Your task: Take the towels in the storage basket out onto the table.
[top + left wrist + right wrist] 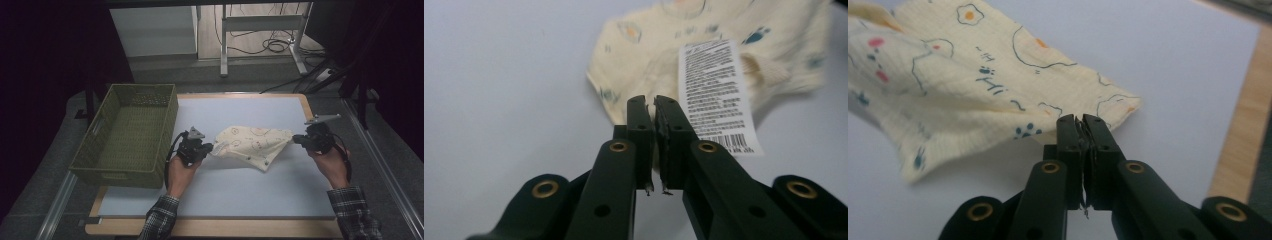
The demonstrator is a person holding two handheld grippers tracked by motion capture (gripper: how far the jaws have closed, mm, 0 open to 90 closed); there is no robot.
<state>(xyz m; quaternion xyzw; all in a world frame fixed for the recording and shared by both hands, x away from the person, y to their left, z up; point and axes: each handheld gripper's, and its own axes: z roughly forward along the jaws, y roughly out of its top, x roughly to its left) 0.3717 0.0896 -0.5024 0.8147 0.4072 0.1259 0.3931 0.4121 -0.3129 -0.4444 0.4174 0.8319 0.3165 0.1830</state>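
My left gripper (209,148) pinches the cream printed garment (252,142) at its edge nearest the green basket (129,134), jaws pressed on cloth beside the care label (716,95). My right gripper (296,139) pinches the far corner, away from the basket. Garment spans between both, over the white mat (280,180).

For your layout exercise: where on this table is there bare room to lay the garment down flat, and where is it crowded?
Free: the white mat between the cream printed garment and the table's near edge, and the strip beyond it. The green woven basket is empty. Crowded: mid-mat, where the left gripper and right gripper pinch the garment's ends.
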